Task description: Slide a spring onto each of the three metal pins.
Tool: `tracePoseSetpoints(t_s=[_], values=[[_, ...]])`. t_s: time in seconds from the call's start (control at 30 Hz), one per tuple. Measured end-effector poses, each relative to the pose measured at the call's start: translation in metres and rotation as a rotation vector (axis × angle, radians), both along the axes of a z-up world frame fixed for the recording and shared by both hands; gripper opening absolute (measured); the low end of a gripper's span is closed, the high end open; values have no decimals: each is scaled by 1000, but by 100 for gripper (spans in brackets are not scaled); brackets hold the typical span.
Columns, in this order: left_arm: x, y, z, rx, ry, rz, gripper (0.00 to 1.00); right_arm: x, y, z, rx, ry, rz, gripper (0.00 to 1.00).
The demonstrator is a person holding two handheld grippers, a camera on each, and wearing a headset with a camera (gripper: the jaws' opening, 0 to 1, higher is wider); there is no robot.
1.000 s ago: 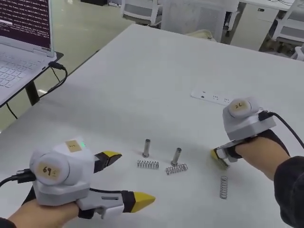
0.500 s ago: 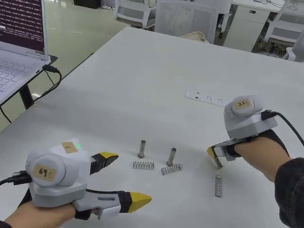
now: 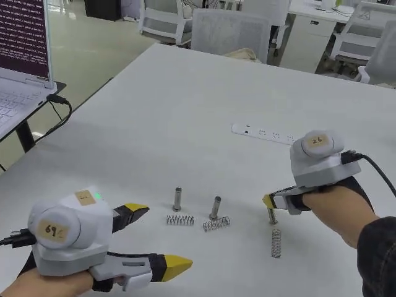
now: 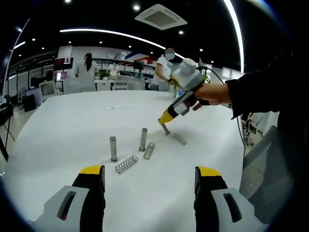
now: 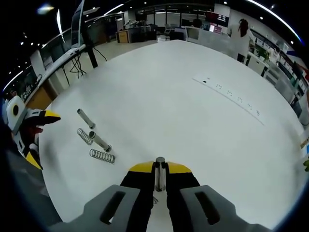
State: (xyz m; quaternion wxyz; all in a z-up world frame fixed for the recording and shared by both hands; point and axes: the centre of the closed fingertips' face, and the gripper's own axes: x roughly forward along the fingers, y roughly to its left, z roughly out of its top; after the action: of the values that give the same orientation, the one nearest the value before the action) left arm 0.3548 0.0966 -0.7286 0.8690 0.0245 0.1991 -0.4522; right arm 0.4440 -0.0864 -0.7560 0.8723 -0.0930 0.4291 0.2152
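White table [image 3: 185,105], items as found. Left gripper [image 3: 159,237], low at the near left edge: yellow-tipped jaws spread wide, holding nothing, pointed toward the pins. Right gripper [image 3: 269,201], at the right: jaws pressed onto the third pin [image 3: 272,216], which sticks out past the yellow tips (in the right gripper view it stands dead centre between them), its lower end down at the tabletop. First pin [image 3: 177,198] and second pin [image 3: 216,207]: both upright, free, side by side at mid-table, well apart from either gripper. First spring [image 3: 180,219]: lying flat, just in front of the first pin. Second spring [image 3: 216,223]: lying flat, at the foot of the second pin. Third spring [image 3: 276,242]: lying flat, just beside the held pin on the person's side. Power strip [image 3: 263,132]: farther back. Laptop [image 3: 18,62]: on a stand off the left edge.
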Motion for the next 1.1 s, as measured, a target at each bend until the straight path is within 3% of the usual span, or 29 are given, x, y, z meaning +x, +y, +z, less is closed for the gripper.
tracePoseSetpoints(t_s=[0.47, 1.1], values=[[-4, -1, 2, 10, -4, -7, 72, -14, 9, 2, 29, -27, 26, 6], [-6, -5, 3, 18, -11, -26, 72, -33, 5, 5, 43, -43, 18, 6]])
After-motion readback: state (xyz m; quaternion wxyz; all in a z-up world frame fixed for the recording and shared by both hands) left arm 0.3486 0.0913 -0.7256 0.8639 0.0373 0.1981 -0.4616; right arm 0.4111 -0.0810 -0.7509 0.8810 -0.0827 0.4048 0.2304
